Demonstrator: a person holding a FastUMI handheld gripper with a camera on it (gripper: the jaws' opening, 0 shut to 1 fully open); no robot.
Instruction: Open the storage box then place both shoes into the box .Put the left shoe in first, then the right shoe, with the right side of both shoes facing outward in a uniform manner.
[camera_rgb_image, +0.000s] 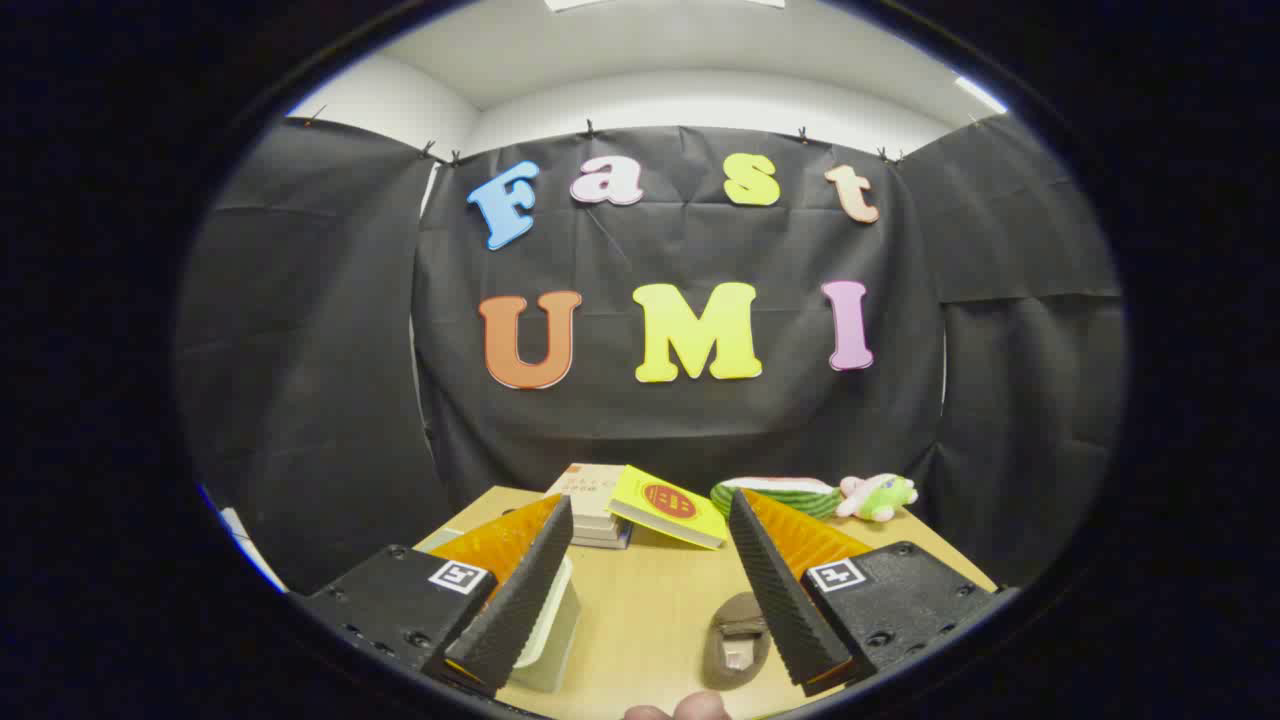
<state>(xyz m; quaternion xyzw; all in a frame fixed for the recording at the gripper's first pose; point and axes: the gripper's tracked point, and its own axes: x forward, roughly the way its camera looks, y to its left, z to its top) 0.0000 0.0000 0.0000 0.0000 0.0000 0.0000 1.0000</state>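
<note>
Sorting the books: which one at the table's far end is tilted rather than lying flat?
The yellow book; it leans on the flat stack.

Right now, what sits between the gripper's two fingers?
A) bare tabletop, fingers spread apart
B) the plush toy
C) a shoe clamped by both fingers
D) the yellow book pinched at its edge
A: the gripper is open, its fingers wide apart over bare table; the brown shoe lies by the right finger, unclamped, and the yellow book and plush toy sit beyond the fingertips.
</note>
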